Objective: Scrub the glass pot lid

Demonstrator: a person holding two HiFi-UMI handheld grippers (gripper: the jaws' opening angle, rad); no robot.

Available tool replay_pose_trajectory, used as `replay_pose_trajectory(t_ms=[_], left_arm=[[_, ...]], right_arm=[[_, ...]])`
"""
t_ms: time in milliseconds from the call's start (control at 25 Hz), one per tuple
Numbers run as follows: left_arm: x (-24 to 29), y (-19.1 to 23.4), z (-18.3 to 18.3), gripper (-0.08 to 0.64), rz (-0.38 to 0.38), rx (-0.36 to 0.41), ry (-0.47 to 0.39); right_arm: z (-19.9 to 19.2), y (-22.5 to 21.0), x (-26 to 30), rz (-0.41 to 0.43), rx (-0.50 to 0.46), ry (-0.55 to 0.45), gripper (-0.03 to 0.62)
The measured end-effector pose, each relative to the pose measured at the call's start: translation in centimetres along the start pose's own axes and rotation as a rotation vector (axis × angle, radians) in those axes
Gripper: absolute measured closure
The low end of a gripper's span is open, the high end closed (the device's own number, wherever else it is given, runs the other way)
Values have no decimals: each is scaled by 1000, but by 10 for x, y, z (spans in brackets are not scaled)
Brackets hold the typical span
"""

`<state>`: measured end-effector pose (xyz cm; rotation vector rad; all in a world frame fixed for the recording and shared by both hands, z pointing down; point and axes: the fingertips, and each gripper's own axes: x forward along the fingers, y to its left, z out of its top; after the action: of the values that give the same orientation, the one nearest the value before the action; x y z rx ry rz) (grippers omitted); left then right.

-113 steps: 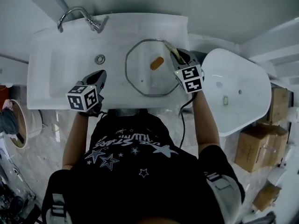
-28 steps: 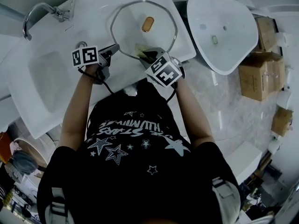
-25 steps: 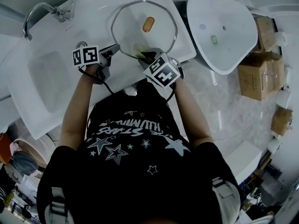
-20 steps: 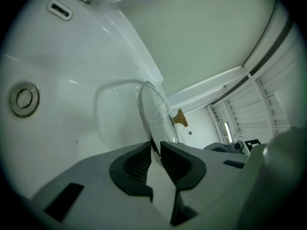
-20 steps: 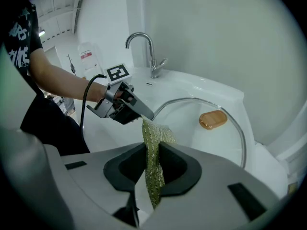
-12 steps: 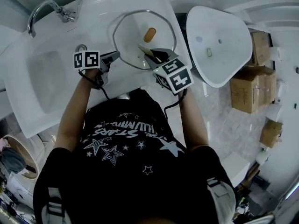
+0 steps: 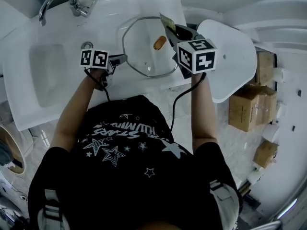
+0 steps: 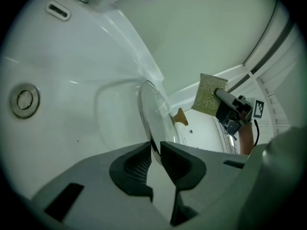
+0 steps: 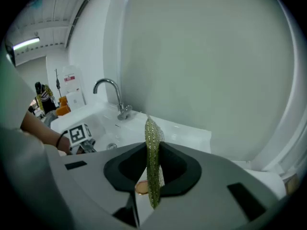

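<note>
The glass pot lid, with a metal rim and an orange-brown knob, lies on the white counter right of the basin. My left gripper is shut on the lid's left rim. In the left gripper view the rim runs edge-on into the closed jaws of the left gripper. My right gripper hovers over the lid's far right edge, shut on a green scrub pad. The scrub pad stands upright between the pads of the right gripper. From the left gripper, the scrub pad hangs above the knob.
A white sink basin with a drain and a chrome faucet lies to the left. A white toilet stands right of the counter, with cardboard boxes on the floor beyond it.
My right gripper has carried the scrub pad from the lid's near edge across to its far right edge and lifted it. The left gripper keeps its hold on the rim.
</note>
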<state>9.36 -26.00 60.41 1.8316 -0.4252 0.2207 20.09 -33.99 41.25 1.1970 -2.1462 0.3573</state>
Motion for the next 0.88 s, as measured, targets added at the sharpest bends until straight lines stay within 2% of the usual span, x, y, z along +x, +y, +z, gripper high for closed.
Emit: replay_pose_trajectory(t_ms=[280,440,640,880], left_arm=[[-1,1,-2,492,-7,-10,-3],[-2,0,-4,492,-21,-2,5],[-3,2,-3,492,-35,-24,-9],[-1,3,-3,499,-40,-32,-17]], right_arm=[[-35,-21,85,-123,-188,239,525],[-55,-34,112,-176,-243,331,525],[-73,-32,128,-134,-211,410,525],[-73,-9,139,-29,-202,419,525]])
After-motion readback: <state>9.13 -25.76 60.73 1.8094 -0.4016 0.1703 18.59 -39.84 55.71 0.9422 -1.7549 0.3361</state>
